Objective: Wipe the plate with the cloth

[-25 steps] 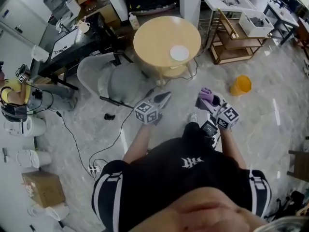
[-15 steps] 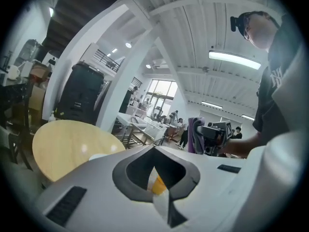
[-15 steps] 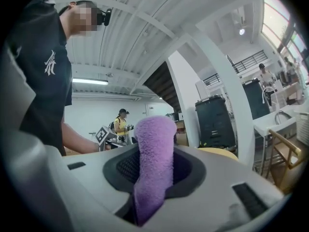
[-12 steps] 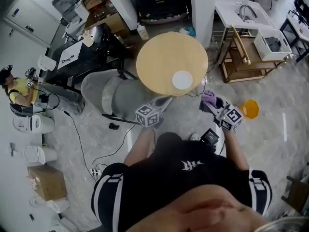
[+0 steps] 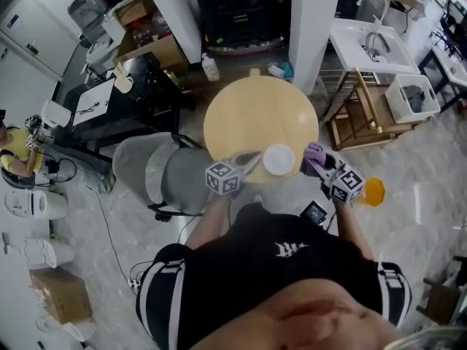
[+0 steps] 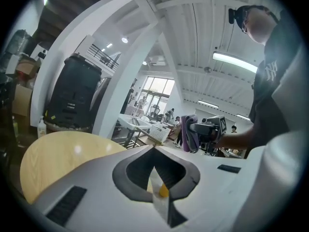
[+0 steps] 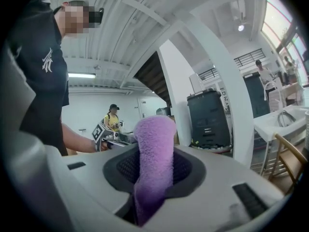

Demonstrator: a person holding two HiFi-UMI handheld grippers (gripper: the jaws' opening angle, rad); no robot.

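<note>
A small white plate (image 5: pixel 278 159) lies at the near edge of a round wooden table (image 5: pixel 252 115). My left gripper (image 5: pixel 250 157) is just left of the plate, over the table's rim, with its jaws shut and nothing between them. In the left gripper view the left gripper (image 6: pixel 155 152) points across the table top (image 6: pixel 58 151). My right gripper (image 5: pixel 314 156) is just right of the plate, off the table's edge, shut on a folded purple cloth (image 5: pixel 314 152). The cloth (image 7: pixel 154 149) stands upright between the jaws of the right gripper (image 7: pixel 153 180). The plate is hidden in both gripper views.
A grey chair (image 5: pixel 157 172) stands left of the table by my left arm. An orange container (image 5: pixel 373 191) sits on the floor at the right. Behind it stand a wooden rack (image 5: pixel 357 115) and a white sink unit (image 5: pixel 368 39). A white pillar (image 5: pixel 314 20) rises behind the table.
The person has walked up to the round table with both grippers held out. The plate, earlier well ahead, now lies between the two grippers. The cloth stays clamped in the right one.
</note>
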